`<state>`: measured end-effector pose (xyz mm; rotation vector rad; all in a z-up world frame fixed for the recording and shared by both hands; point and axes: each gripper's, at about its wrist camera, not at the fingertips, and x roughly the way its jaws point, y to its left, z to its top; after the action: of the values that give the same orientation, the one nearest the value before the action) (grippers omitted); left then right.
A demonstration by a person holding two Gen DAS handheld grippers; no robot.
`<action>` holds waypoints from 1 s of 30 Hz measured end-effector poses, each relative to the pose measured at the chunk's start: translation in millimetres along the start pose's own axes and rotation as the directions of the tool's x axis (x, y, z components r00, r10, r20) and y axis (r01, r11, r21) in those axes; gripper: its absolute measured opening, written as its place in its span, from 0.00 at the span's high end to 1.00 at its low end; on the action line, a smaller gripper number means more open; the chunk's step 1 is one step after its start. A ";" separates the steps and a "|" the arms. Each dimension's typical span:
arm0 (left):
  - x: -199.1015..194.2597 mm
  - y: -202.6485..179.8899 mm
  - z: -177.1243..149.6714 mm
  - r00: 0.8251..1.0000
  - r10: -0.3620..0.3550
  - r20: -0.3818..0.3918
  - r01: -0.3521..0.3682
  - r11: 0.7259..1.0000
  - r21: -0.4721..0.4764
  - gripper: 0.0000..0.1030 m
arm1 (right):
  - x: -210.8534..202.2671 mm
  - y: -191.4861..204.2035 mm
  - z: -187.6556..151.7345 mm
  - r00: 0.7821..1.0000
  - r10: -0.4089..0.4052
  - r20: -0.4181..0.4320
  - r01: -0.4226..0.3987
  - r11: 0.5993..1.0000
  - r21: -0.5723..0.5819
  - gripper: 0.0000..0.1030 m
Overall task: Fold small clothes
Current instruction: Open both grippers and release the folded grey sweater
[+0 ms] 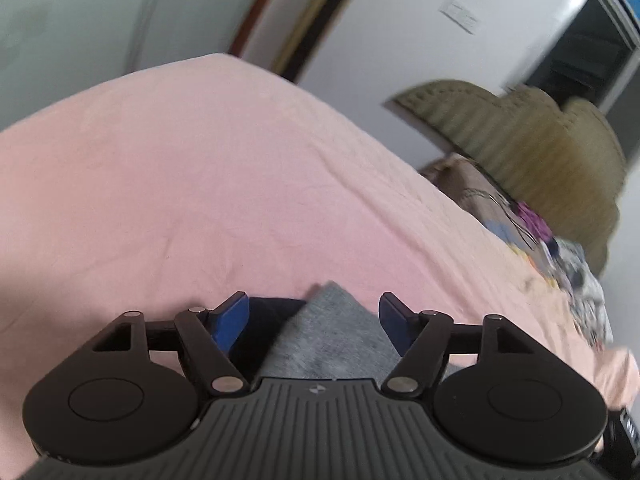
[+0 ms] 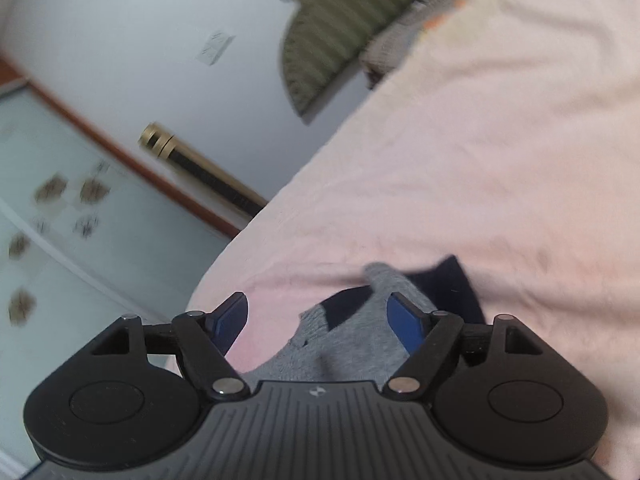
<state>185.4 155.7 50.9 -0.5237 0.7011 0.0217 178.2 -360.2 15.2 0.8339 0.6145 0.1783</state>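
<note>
A small grey garment with dark navy trim (image 1: 328, 332) lies on the pink bed sheet (image 1: 180, 184), right under my left gripper (image 1: 314, 316). The left gripper stands open, its blue pads (image 1: 230, 322) apart on either side of the cloth and not pressing it. In the right wrist view the same grey and navy garment (image 2: 352, 332) lies on the sheet (image 2: 500, 160) near the bed's edge. My right gripper (image 2: 320, 320) is open too, with the cloth lying loose between its blue pads (image 2: 404, 326). Most of the garment is hidden under the gripper bodies.
An olive padded headboard (image 1: 520, 148) and a heap of patterned cloth (image 1: 560, 256) sit at the bed's far right. The bed's edge (image 2: 240, 248) drops to a tiled floor (image 2: 60, 220), with a white wall behind (image 2: 140, 40).
</note>
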 end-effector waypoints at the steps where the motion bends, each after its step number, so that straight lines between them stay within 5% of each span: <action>1: -0.6 -5.6 -2.4 1.000 -0.001 -0.007 0.001 0.999 0.037 0.26 | 1.4 6.1 -2.5 1.000 0.011 -0.021 -0.012 0.999 -0.034 0.25; 3: 2.0 -18.4 -11.1 0.999 0.041 -0.025 -0.036 0.988 0.147 0.24 | 8.2 14.1 -7.5 0.997 -0.005 -0.079 -0.002 0.996 -0.091 0.24; 5: 7.1 -28.5 -23.4 0.991 0.133 -0.030 -0.120 0.956 0.269 0.25 | 14.3 18.8 -12.3 0.986 -0.132 -0.098 0.115 0.980 -0.162 0.24; 7: 3.8 -29.2 -35.1 0.983 0.184 -0.017 -0.168 0.927 0.336 0.26 | 12.5 26.3 -15.9 0.957 -0.291 -0.015 0.276 0.921 -0.275 0.24; 9: -10.3 -23.1 -42.2 0.987 0.160 -0.012 -0.146 0.927 0.345 0.26 | 2.3 37.2 -20.3 0.919 -0.385 0.087 0.389 0.847 -0.363 0.24; 13: -42.1 -7.2 -52.4 0.996 0.083 -0.031 -0.068 0.939 0.338 0.25 | -32.0 51.6 -34.7 0.936 -0.326 0.130 0.348 0.816 -0.461 0.24; 19: -78.5 18.9 -76.1 0.996 0.022 -0.082 0.008 0.936 0.351 0.26 | -82.1 51.4 -72.5 0.912 -0.376 0.165 0.399 0.716 -0.572 0.24; 24: -100.5 48.0 -86.4 0.984 -0.080 -0.159 0.121 0.956 0.268 0.31 | -114.1 33.4 -104.7 0.923 -0.376 0.077 0.352 0.749 -0.561 0.24; 30: -99.4 60.5 -103.0 0.954 -0.170 -0.246 0.225 0.950 0.218 0.56 | -142.9 10.8 -124.6 0.945 -0.324 -0.043 0.276 0.862 -0.425 0.32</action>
<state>34.6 175.5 19.1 -0.3606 0.8556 -0.3149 -8.7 -327.8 22.3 0.3091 0.7732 0.0654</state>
